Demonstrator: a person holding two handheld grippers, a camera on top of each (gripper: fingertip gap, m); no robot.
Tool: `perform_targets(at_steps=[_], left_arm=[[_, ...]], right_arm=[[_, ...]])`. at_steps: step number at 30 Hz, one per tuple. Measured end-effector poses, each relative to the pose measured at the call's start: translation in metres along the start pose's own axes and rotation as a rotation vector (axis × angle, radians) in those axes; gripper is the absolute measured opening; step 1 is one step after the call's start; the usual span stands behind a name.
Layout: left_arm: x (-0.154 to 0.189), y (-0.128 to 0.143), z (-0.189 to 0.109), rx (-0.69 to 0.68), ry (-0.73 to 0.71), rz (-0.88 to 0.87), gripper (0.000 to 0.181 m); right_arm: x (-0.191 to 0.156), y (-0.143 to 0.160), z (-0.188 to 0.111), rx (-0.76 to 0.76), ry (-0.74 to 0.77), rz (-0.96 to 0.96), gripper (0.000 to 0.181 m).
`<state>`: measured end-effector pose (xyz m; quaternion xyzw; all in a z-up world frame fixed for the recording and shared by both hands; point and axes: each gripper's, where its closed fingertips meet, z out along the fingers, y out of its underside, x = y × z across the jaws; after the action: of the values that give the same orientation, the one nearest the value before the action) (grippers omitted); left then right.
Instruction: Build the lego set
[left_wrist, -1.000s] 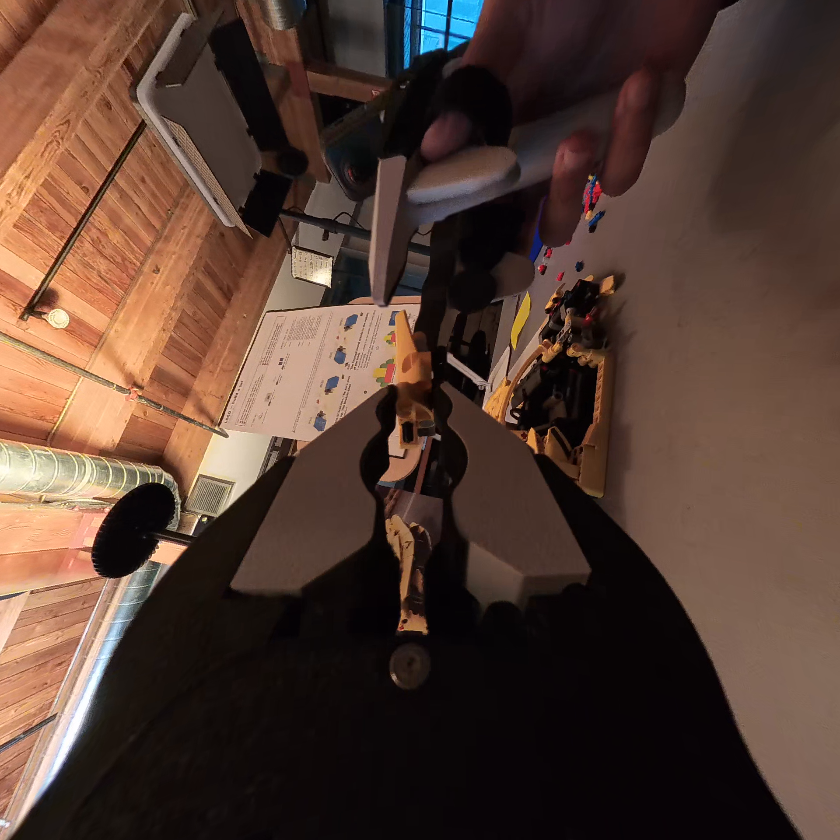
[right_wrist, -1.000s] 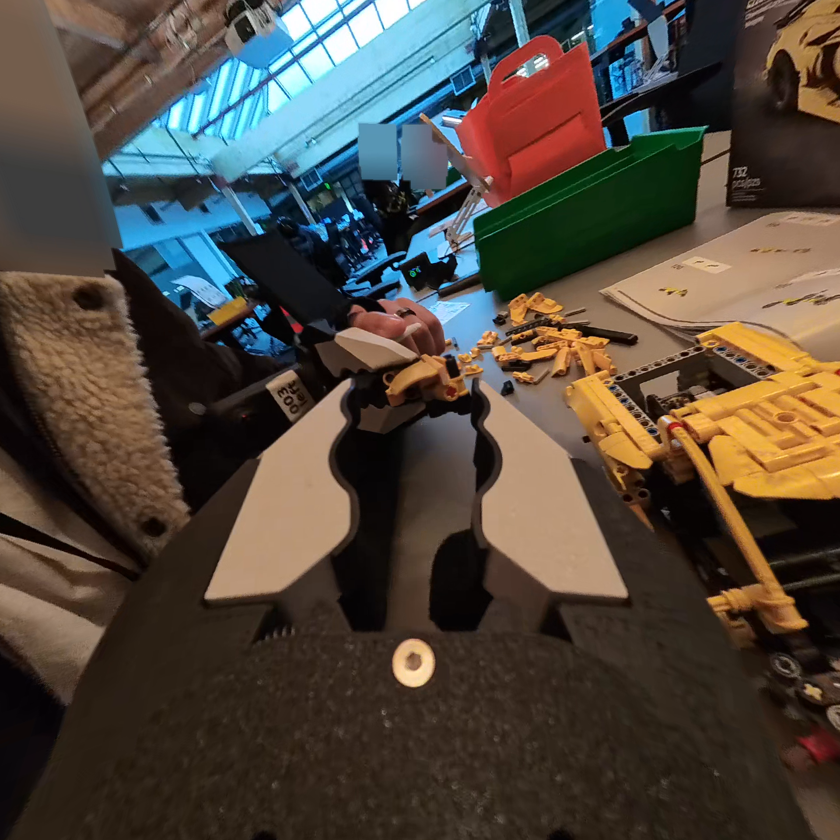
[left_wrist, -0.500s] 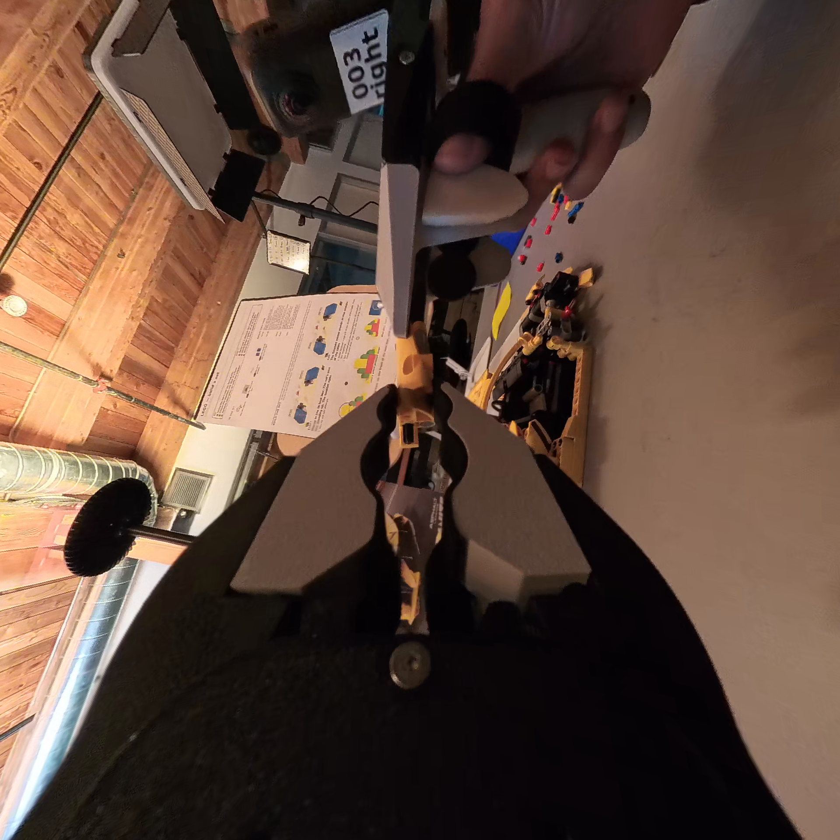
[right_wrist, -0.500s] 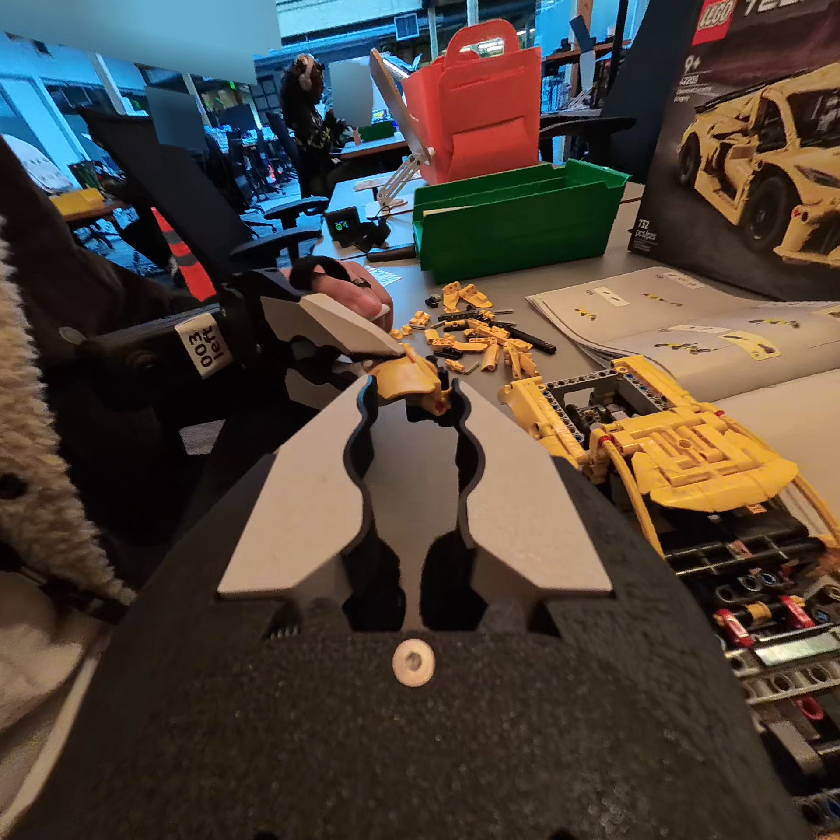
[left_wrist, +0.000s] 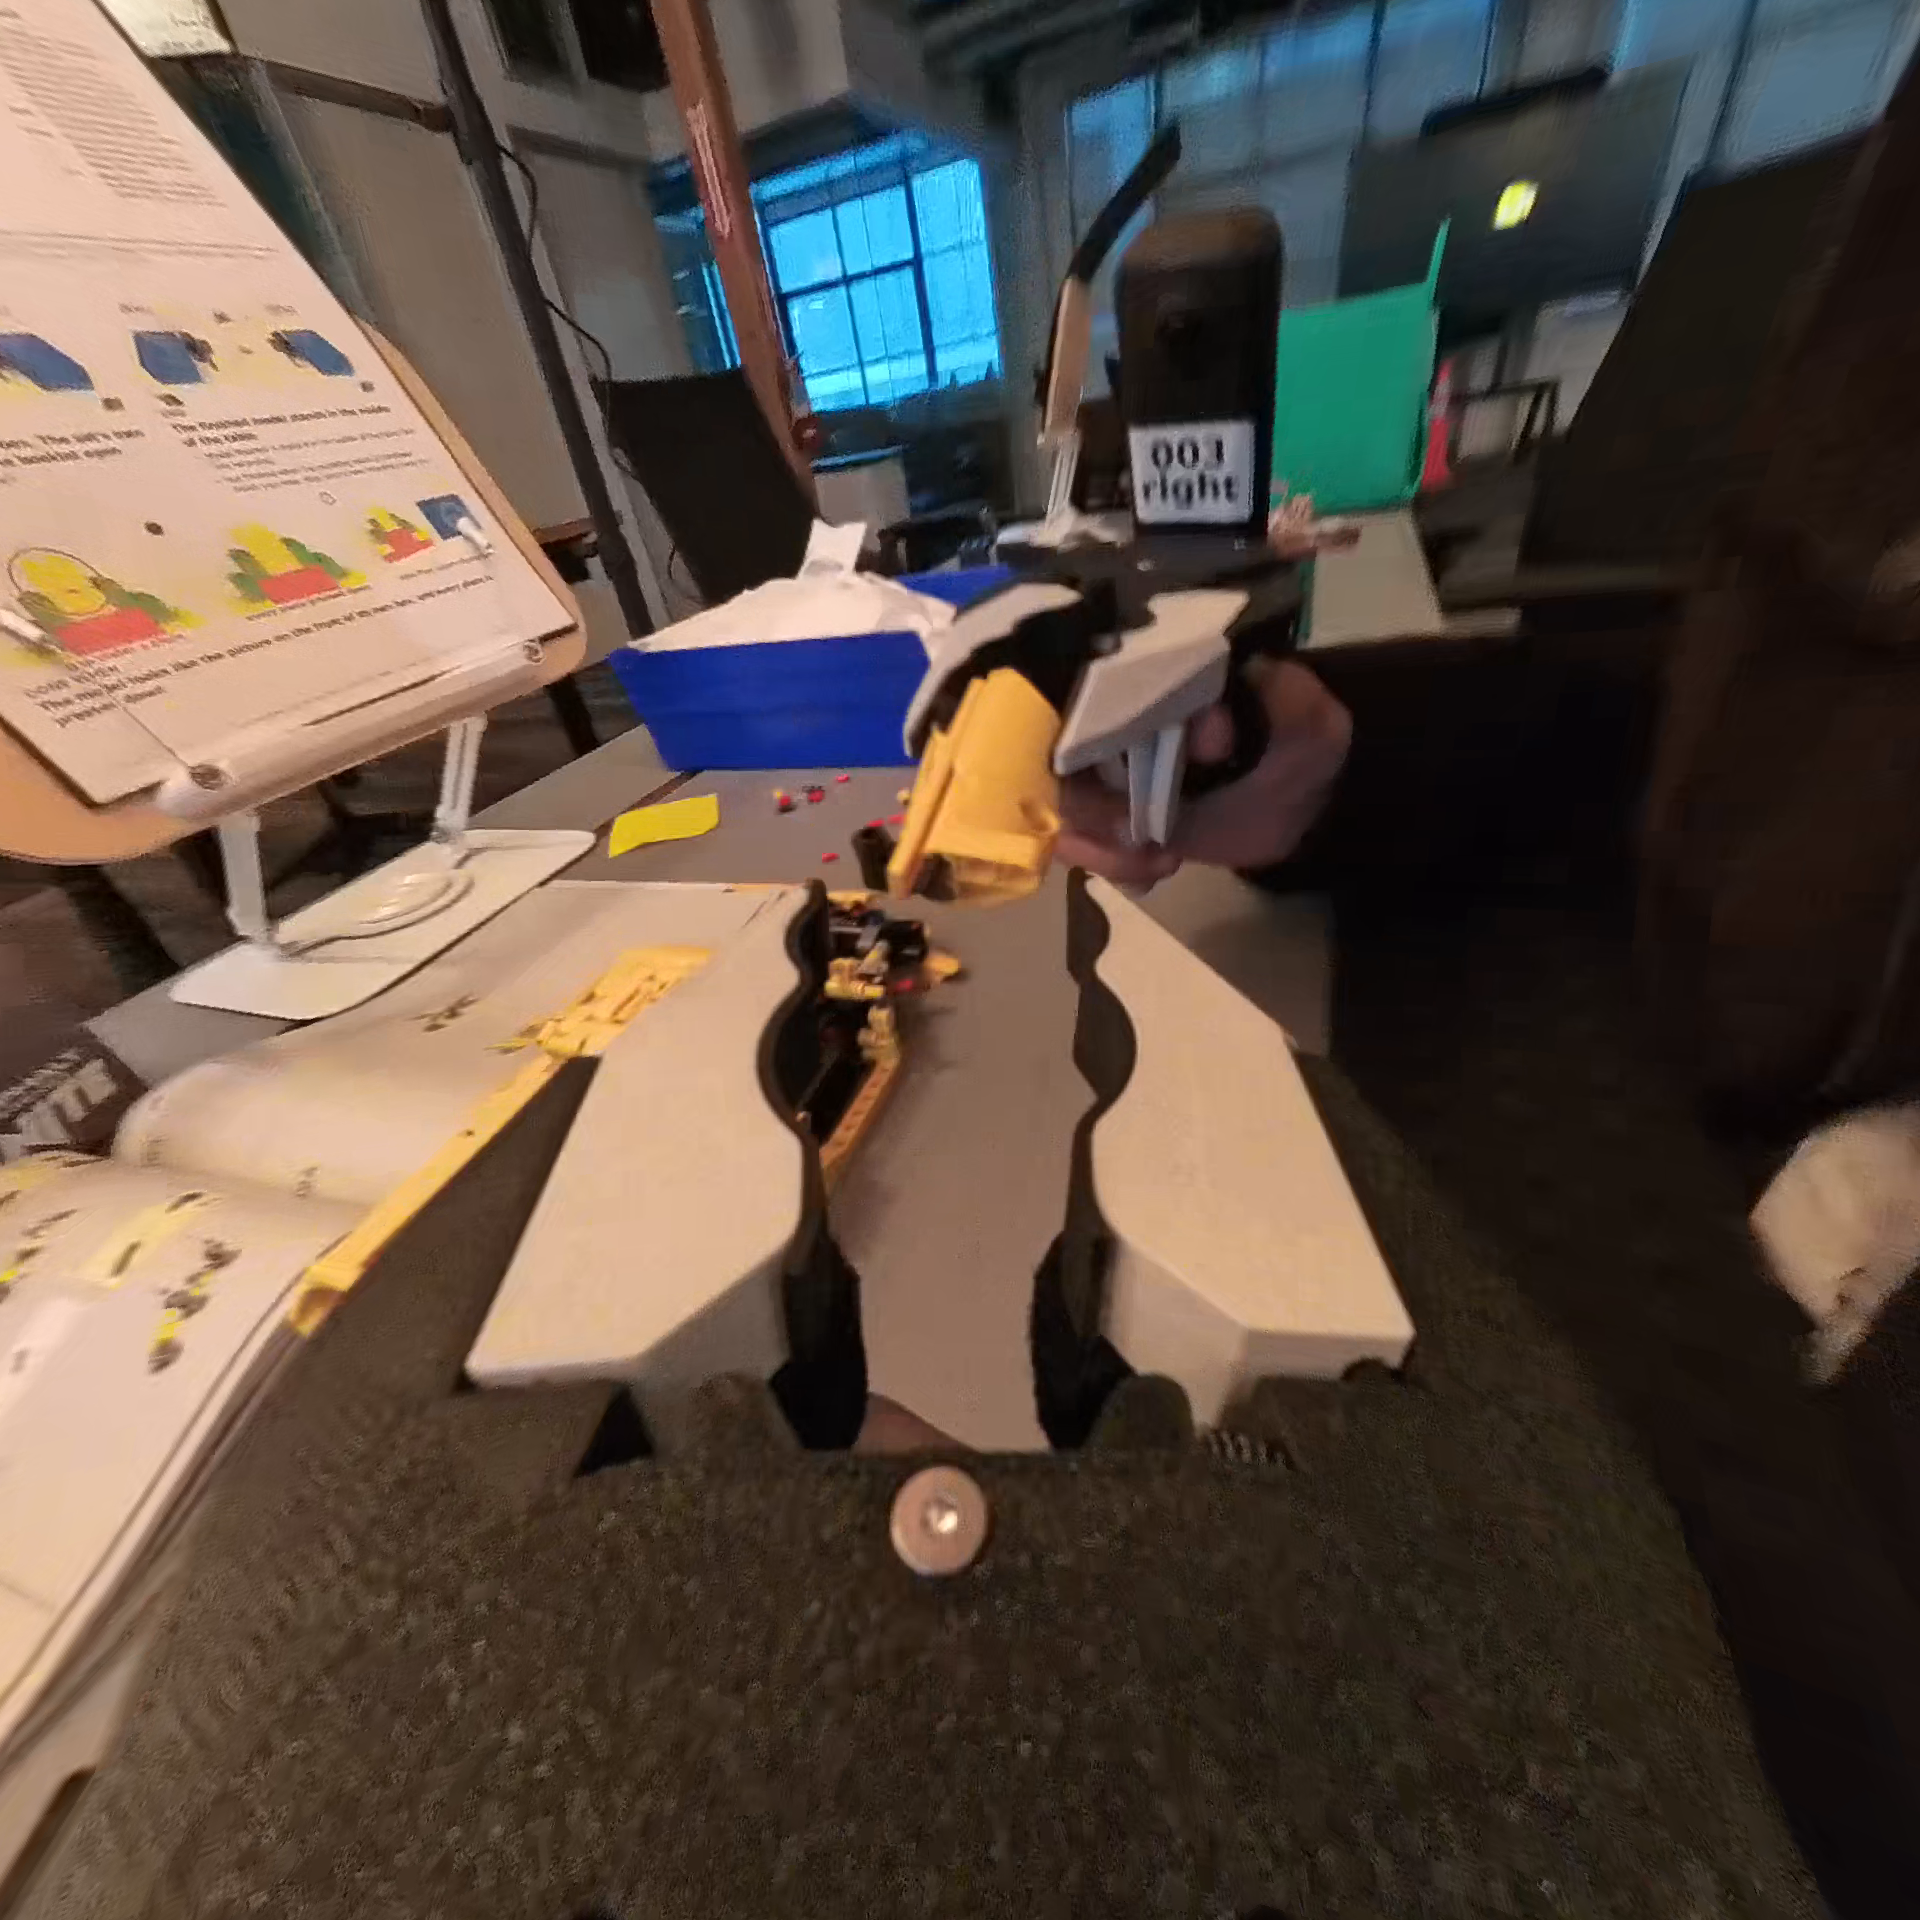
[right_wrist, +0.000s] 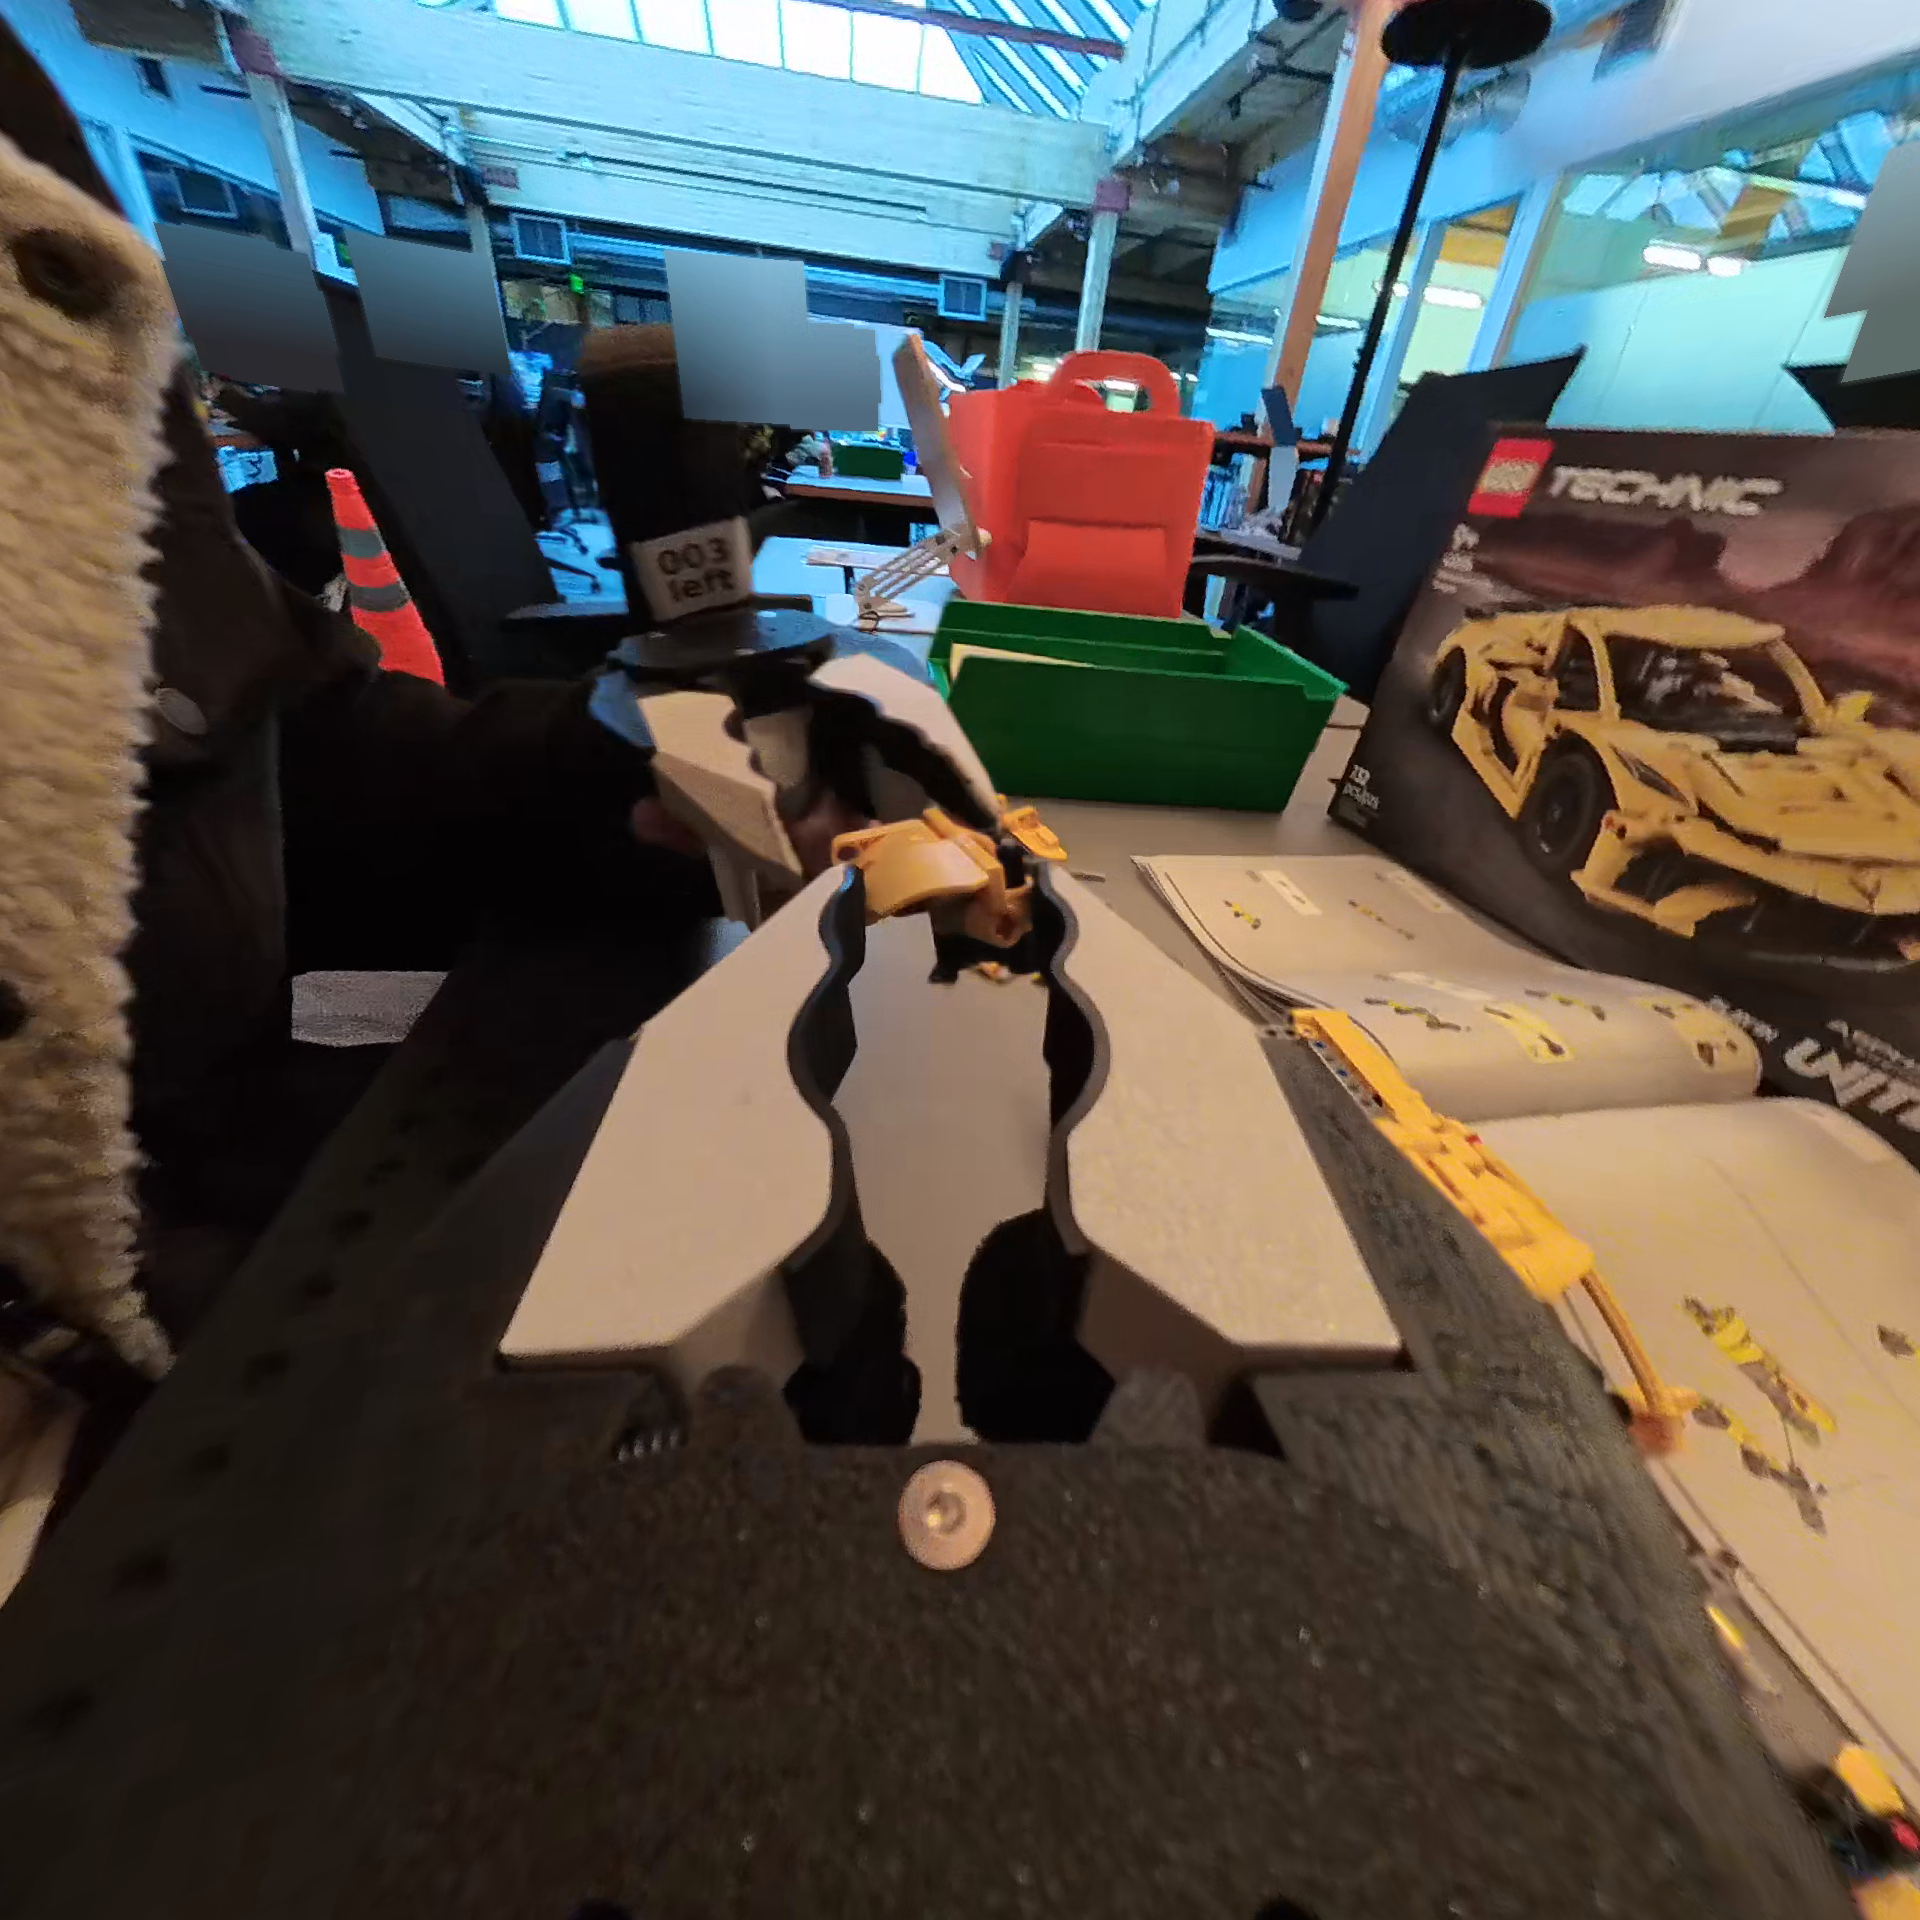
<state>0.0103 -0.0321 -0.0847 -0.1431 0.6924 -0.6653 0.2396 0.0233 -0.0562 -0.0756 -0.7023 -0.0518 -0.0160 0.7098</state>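
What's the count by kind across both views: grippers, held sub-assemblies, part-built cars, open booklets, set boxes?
Grippers: 2 (left gripper, right gripper)
yellow sub-assembly, held by the right gripper: 1
part-built car: 1
open instruction booklet: 1
set box: 1
Total: 6

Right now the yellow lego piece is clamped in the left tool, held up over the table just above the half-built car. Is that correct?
Not quite: the right tool clamps the yellow lego piece, not the left. The left wrist view shows the left tool open and empty, with the piece held up over the table just above the half-built car.
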Motion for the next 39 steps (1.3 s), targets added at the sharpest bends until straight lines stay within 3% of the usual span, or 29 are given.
perform_targets(at_steps=[6, 13, 16, 21, 25, 32, 37, 39], left_arm=[[0.003, 0.003, 0.002, -0.008, 0.026, -0.025, 0.038], [0.0, 0.013, 0.005, -0.053, 0.053, -0.108, 0.03], [-0.012, 0.009, 0.004, -0.02, 0.075, -0.345, 0.04], [-0.013, 0.001, 0.005, 0.065, 0.275, -0.849, 0.044], [-0.014, -0.007, 0.007, 0.137, 0.374, -1.058, 0.038], [-0.006, -0.01, 0.011, 0.168, 0.422, -1.107, 0.018], [-0.015, 0.004, 0.013, 0.114, 0.285, -0.976, 0.016], [-0.021, 0.006, 0.012, 0.114, 0.24, -0.948, 0.015]], right_arm=[[-0.006, 0.005, 0.006, -0.038, 0.022, -0.11, 0.031], [-0.001, 0.009, 0.006, -0.051, 0.035, -0.078, 0.03], [0.003, 0.005, 0.004, -0.027, 0.056, -0.073, 0.03], [0.011, -0.011, -0.002, 0.051, 0.113, -0.089, 0.029], [0.008, -0.013, 0.001, 0.057, 0.118, -0.115, 0.03], [0.008, -0.014, 0.003, 0.074, 0.114, -0.091, 0.03], [0.018, 0.004, 0.004, -0.001, 0.127, 0.037, 0.022], [0.018, 0.007, 0.006, -0.01, 0.101, 0.077, 0.032]])
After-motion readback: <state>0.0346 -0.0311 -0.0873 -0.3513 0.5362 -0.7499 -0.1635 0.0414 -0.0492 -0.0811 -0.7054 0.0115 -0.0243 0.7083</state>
